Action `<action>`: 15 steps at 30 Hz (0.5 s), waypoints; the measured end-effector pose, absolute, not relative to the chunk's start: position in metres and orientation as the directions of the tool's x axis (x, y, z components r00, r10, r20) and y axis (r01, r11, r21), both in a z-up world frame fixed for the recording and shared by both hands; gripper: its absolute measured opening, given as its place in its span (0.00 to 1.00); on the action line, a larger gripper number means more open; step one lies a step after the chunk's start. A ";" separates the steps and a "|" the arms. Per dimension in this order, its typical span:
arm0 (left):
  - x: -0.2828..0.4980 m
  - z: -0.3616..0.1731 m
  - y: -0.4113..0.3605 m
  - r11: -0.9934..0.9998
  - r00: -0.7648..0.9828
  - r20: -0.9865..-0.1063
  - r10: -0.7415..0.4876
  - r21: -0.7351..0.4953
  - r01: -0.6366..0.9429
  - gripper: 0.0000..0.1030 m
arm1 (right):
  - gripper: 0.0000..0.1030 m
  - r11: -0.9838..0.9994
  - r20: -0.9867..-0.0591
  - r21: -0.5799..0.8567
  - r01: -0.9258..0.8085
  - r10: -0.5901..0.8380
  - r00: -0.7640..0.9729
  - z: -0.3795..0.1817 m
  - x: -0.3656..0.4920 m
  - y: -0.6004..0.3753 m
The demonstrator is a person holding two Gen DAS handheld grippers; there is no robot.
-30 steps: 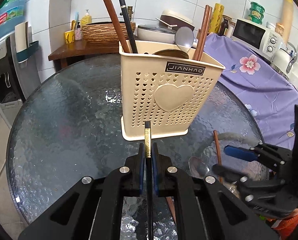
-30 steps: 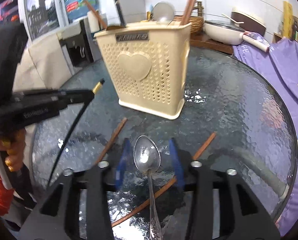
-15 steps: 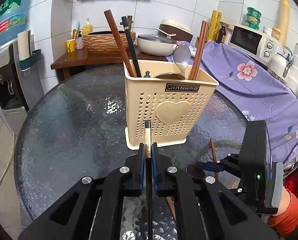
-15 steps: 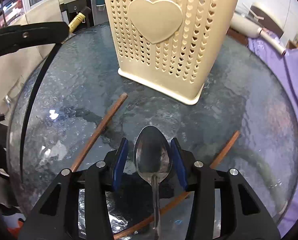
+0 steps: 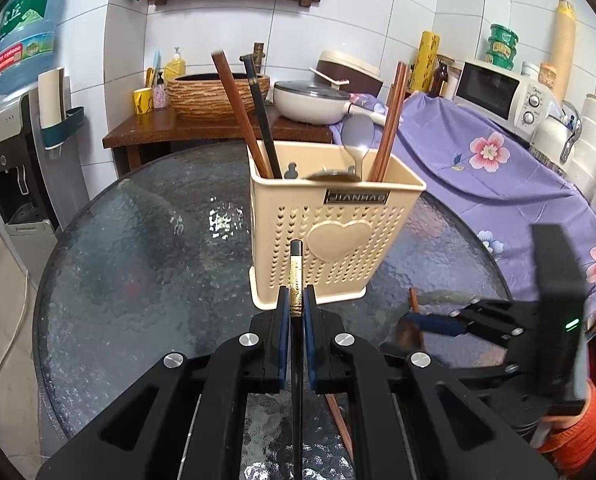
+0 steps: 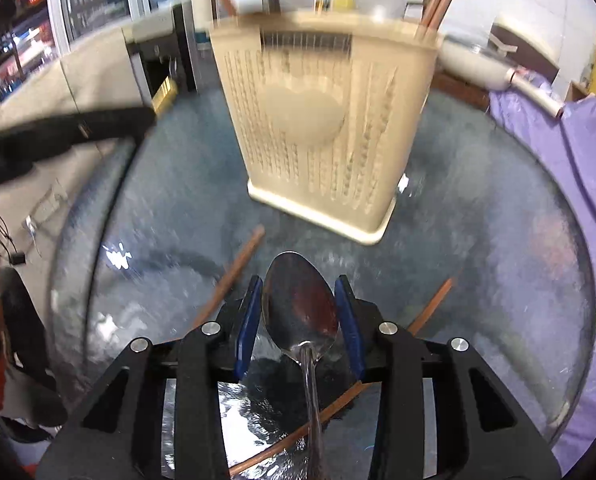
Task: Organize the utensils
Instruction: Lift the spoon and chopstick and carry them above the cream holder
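A cream utensil basket (image 5: 334, 236) stands mid-table holding chopsticks and a spoon; it also shows in the right wrist view (image 6: 322, 120). My left gripper (image 5: 296, 308) is shut on a black chopstick (image 5: 296, 280) with a gold band, held in front of the basket. My right gripper (image 6: 300, 312) is shut on a metal spoon (image 6: 300, 308), lifted above the table, bowl pointing at the basket. Two brown chopsticks (image 6: 234, 276) (image 6: 430, 308) lie on the glass below it. The right gripper shows low right in the left wrist view (image 5: 438, 324).
The round glass table (image 5: 138, 264) fills both views. A purple flowered cloth (image 5: 498, 168) covers a counter on the right with a microwave (image 5: 502, 96). A wooden side table (image 5: 202, 124) with a pan stands behind. A water dispenser (image 5: 10, 160) stands left.
My right gripper has risen with the spoon and tilted up toward the basket. My left gripper has drawn back and up with the black chopstick.
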State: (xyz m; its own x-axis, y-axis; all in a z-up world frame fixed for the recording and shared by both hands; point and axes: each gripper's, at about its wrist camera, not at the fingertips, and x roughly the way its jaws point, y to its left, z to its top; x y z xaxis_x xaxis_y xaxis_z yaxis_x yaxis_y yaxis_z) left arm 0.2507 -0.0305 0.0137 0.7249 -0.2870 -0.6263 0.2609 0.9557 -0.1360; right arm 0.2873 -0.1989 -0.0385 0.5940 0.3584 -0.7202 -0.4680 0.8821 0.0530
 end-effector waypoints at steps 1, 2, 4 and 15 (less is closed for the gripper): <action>0.250 0.017 -0.030 0.955 0.729 -0.621 -0.289 -0.137 0.262 0.07 | 0.37 0.881 -0.701 0.060 -0.470 0.373 0.609 -0.027 0.284 -0.202; 0.249 0.020 -0.029 0.955 0.734 -0.614 -0.290 -0.137 0.263 0.07 | 0.37 0.878 -0.684 0.068 -0.473 0.386 0.619 -0.018 0.280 -0.206; 0.246 0.027 -0.028 0.954 0.746 -0.598 -0.293 -0.136 0.266 0.07 | 0.37 0.878 -0.654 0.076 -0.473 0.402 0.641 -0.002 0.272 -0.212; 0.230 0.052 -0.028 0.951 0.786 -0.539 -0.304 -0.125 0.283 0.07 | 0.35 0.883 -0.607 0.119 -0.454 0.426 0.671 0.033 0.256 -0.233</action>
